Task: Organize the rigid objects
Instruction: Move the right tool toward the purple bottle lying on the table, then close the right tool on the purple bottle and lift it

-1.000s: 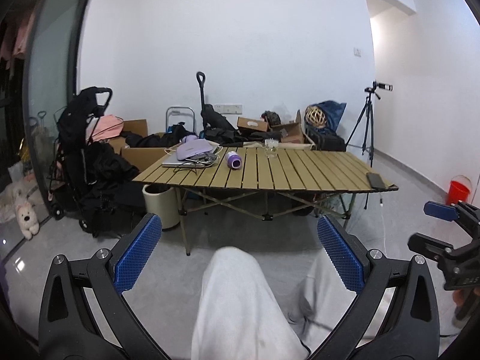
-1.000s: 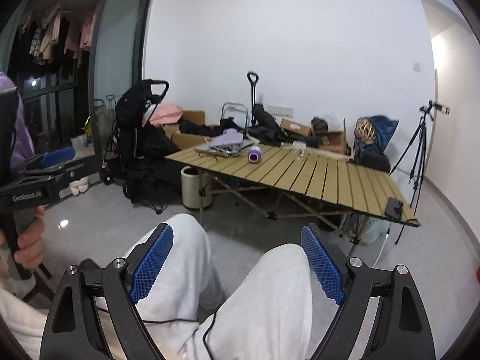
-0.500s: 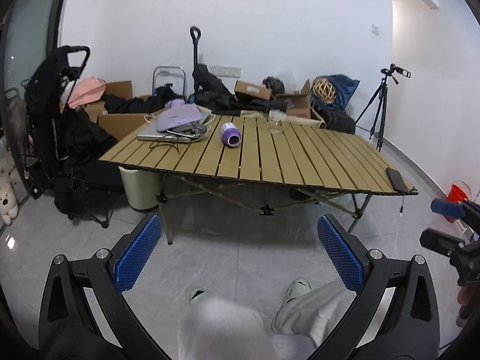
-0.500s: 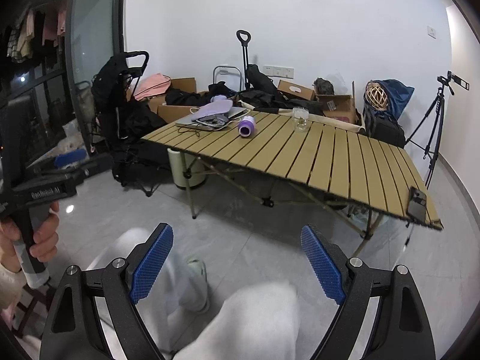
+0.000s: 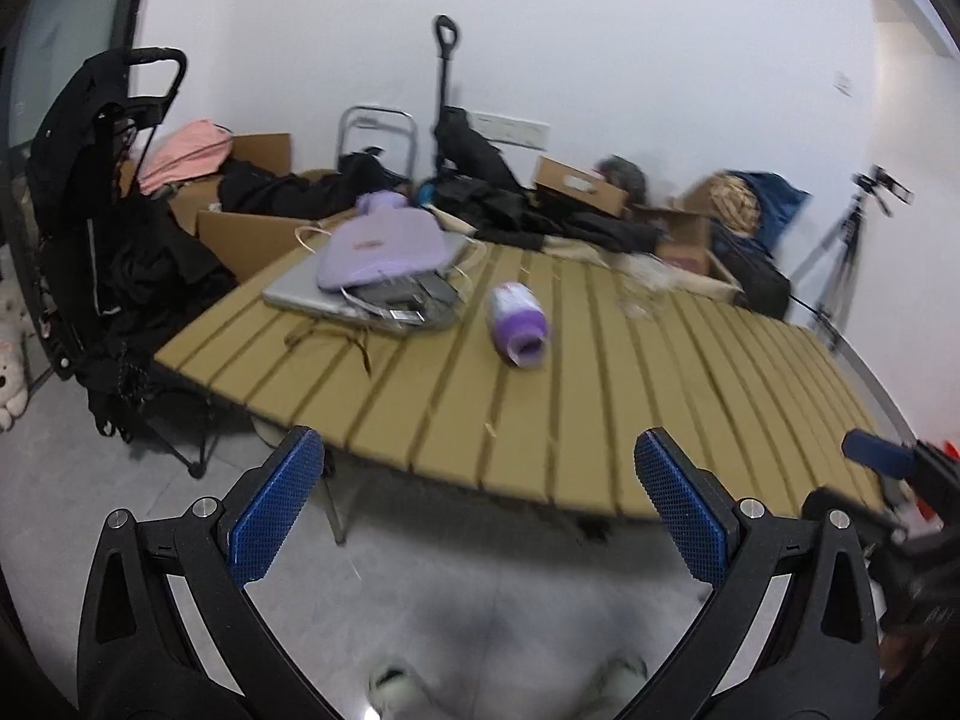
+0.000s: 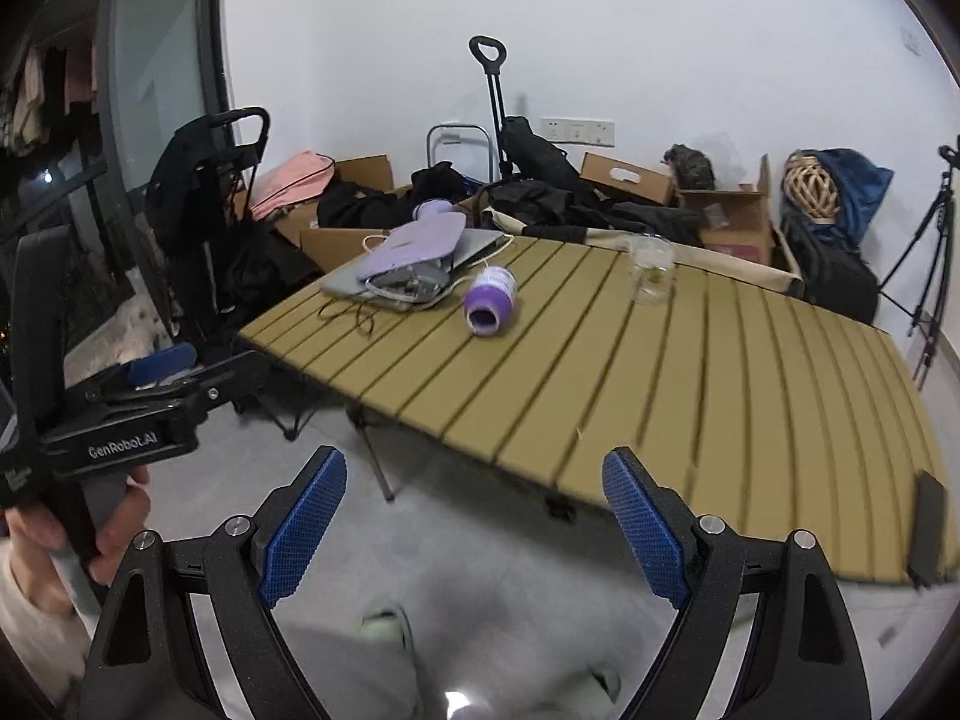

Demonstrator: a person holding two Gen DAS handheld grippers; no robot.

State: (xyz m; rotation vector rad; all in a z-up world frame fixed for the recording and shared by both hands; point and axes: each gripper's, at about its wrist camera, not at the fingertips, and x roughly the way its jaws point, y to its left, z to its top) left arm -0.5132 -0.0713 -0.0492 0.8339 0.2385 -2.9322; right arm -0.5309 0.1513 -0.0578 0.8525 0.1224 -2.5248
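While both grippers hang short of the table (image 5: 600, 420) with their jaws spread wide and nothing between them, the task's things wait untouched on the slatted top. The purple bottle (image 6: 489, 298) lies on its side near the middle of the far half, its long axis running roughly toward the person, open mouth facing them. Just to its left sits a laptop (image 5: 300, 294) with a lilac pouch (image 5: 384, 246) and cables heaped on it; to its right, well apart, stands a clear glass (image 6: 650, 269), and a phone (image 6: 927, 525) lies at the near right edge. From the left gripper (image 5: 477, 504) the bottle is ahead and slightly right; from the right gripper (image 6: 474, 525) it lies almost straight ahead. Neither looks clearly nearer, though the right lines up better. A grasp would likely need to close across the bottle's round body, which may roll.
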